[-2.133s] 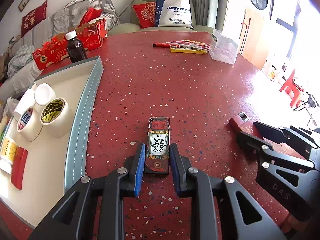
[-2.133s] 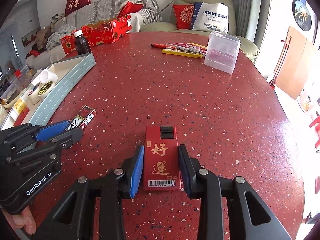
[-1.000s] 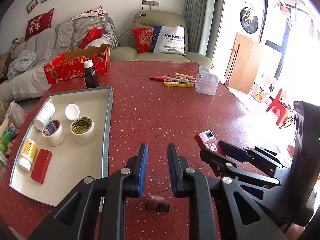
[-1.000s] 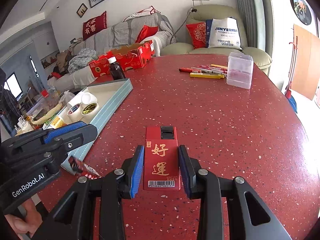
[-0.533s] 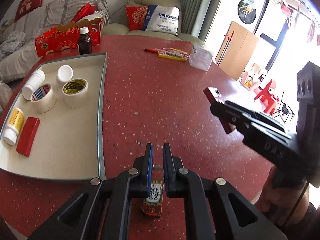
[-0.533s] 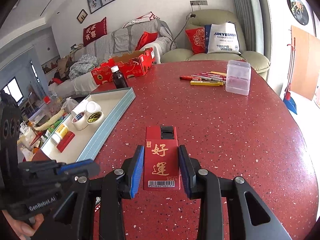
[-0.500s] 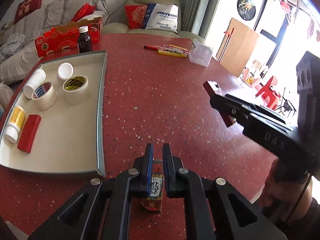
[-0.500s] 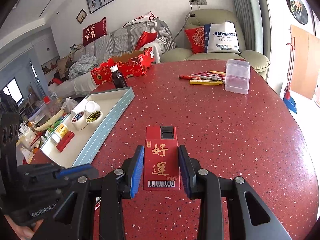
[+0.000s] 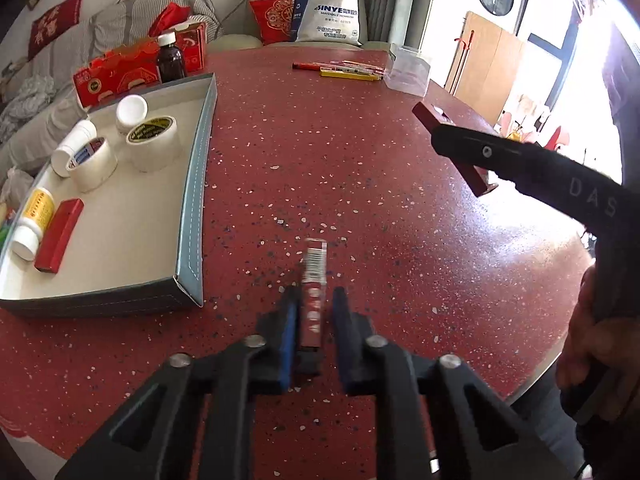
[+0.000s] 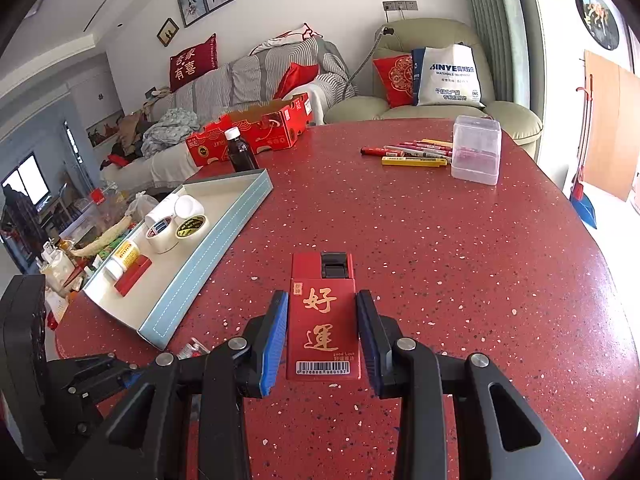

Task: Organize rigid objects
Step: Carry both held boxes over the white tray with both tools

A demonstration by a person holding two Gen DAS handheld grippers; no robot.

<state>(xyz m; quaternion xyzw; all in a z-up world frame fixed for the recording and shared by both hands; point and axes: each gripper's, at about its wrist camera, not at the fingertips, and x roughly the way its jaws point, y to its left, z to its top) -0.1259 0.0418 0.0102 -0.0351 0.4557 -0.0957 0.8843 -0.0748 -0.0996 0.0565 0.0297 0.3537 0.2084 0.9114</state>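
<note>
My left gripper [image 9: 313,322] has its jaws around a small patterned red box [image 9: 313,288] turned on its narrow edge above the red table; the right pad [image 9: 341,320] stands a little off it, so the grip is unclear. My right gripper [image 10: 322,330] is shut on a flat red box with gold characters [image 10: 323,316] and holds it above the table; it shows from the side in the left wrist view [image 9: 448,148]. The blue-edged tray [image 9: 192,184] lies to the left, also in the right wrist view [image 10: 208,256].
The tray holds two tape rolls [image 9: 151,142], white bottles [image 9: 32,220] and a red box [image 9: 58,234]. A dark bottle [image 9: 170,58], a red carton [image 10: 256,130], pens [image 10: 412,154] and a clear plastic box [image 10: 476,148] stand at the far side. The table edge [image 9: 532,372] is near right.
My left gripper has lifted the small box off the table and it now stands on its narrow edge between the jaws. The right gripper with the red box rose higher.
</note>
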